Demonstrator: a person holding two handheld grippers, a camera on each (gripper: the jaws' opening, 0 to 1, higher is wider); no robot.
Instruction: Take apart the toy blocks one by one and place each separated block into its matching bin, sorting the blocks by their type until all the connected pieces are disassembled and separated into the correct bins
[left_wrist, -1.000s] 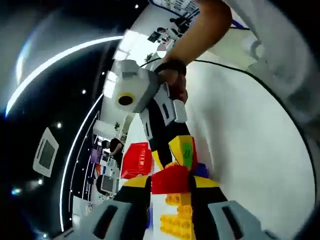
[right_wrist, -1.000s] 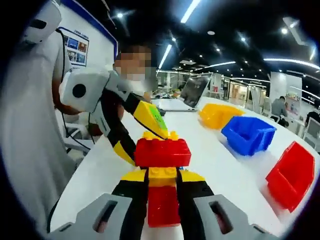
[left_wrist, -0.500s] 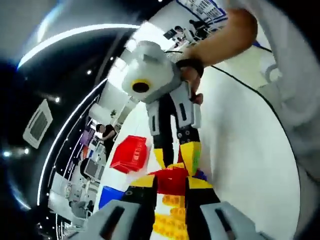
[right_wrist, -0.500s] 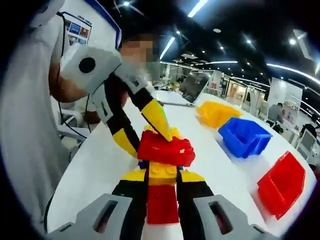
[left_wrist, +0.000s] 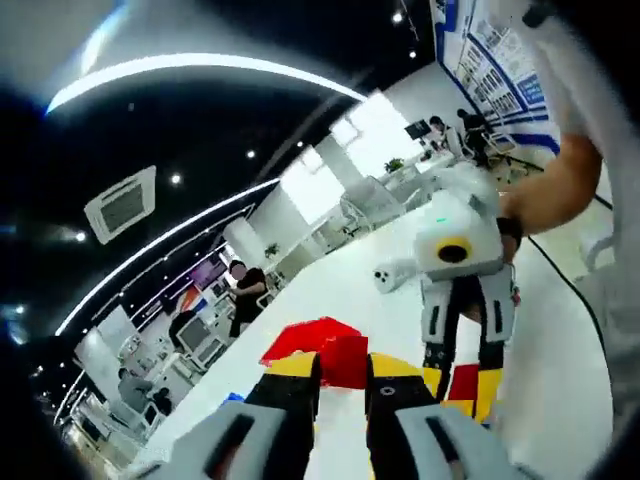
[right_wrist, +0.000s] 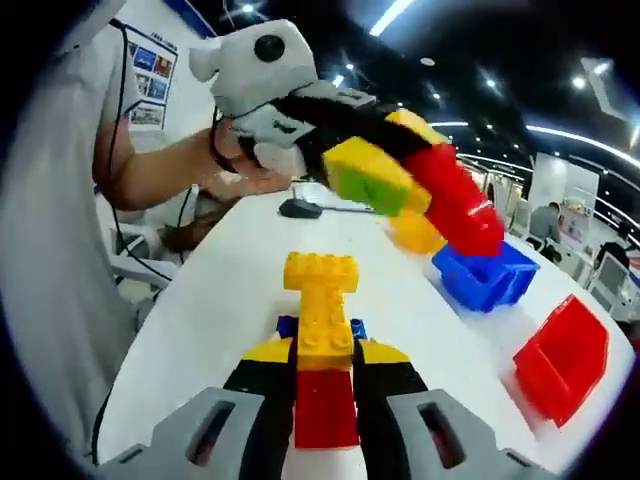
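My right gripper (right_wrist: 325, 352) is shut on a block stack (right_wrist: 322, 330). A yellow block (right_wrist: 320, 292) tops the stack, a red one (right_wrist: 325, 408) lies between the jaws, and a blue edge (right_wrist: 286, 325) peeks out at the side. My left gripper (right_wrist: 415, 165) hangs above and beyond the stack, shut on a separate red block (right_wrist: 462, 208), clear of the yellow top. In the left gripper view that red block (left_wrist: 320, 350) juts out past my left gripper (left_wrist: 340, 368). The right gripper (left_wrist: 460, 372) stands lower right, with red (left_wrist: 463, 382) between its fingers.
On the white table (right_wrist: 200, 330), a blue bin (right_wrist: 490, 280) and a red bin (right_wrist: 560, 352) sit to the right. A yellow bin (right_wrist: 412, 235) is partly hidden behind the left gripper. A dark mouse (right_wrist: 298, 208) lies farther back. People sit at distant desks.
The left gripper has pulled the red block off the stack's top and lifted it up and to the right. The yellow block is now exposed. The right gripper has held still.
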